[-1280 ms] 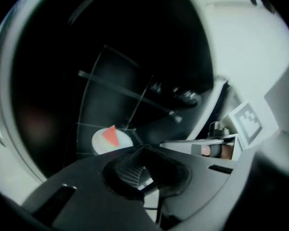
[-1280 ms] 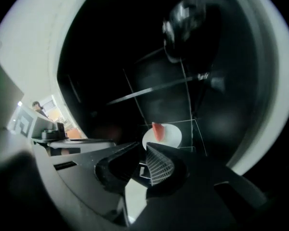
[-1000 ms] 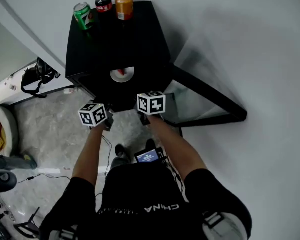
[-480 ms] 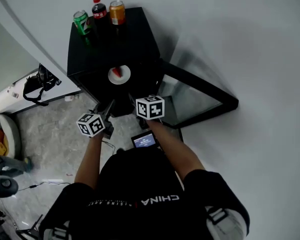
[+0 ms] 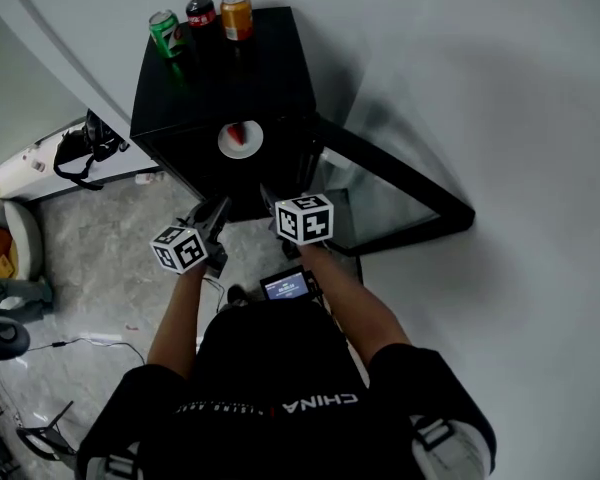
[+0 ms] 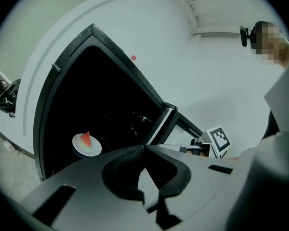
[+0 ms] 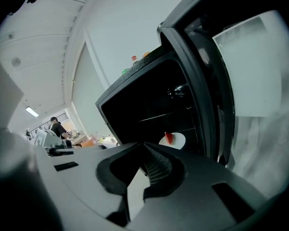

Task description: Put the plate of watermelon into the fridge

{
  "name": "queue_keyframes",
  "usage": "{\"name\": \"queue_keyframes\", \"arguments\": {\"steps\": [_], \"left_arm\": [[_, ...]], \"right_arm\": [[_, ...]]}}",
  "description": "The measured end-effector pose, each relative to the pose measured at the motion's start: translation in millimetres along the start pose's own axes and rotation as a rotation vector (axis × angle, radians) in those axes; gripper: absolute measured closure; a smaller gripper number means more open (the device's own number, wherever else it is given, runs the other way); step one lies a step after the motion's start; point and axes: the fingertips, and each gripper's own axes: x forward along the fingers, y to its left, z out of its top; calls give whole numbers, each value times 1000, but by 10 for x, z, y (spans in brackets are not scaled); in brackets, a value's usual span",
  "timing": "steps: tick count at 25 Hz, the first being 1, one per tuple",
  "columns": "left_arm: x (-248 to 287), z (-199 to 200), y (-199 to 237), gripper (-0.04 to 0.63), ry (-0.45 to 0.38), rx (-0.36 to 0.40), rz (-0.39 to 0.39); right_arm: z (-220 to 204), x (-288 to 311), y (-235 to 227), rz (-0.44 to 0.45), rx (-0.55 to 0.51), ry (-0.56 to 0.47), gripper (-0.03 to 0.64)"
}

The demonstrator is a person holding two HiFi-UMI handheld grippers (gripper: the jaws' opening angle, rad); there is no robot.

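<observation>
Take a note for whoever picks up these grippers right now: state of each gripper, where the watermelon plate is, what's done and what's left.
Left gripper: jaws shut, empty, held in front of the small black fridge.
Right gripper: jaws shut, empty, also outside the fridge.
Round white plate with the red watermelon wedge: on a shelf inside the fridge.
Done: the plate is in.
Left: the glass-panelled fridge door stands wide open; closing it is probably the last step.
</observation>
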Motion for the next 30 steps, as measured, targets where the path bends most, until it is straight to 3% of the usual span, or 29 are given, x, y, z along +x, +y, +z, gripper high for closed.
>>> {"name": "queue_keyframes", "arguments": {"steps": [4,9,14,19,30], "left_arm": [[-116,-200,-144,583,-6,-39,24],[-423,-511,-326,583,12,-81,31],[-816,-459,-499,583,-62,-149,2],[-1299,-651,-540,583,-65,-123,-36],[-2533,-1452,-863,583,34,-70,-71]], "right_arm": [[-168,-129,-68,63,39,46,597],[-395,-367,76,80,28,67,597],[-537,-660,380,63,20,61,597],[-877,-761,682,34,13,46,597],[-1837,-1396,1562,-45,20,36,597]]}}
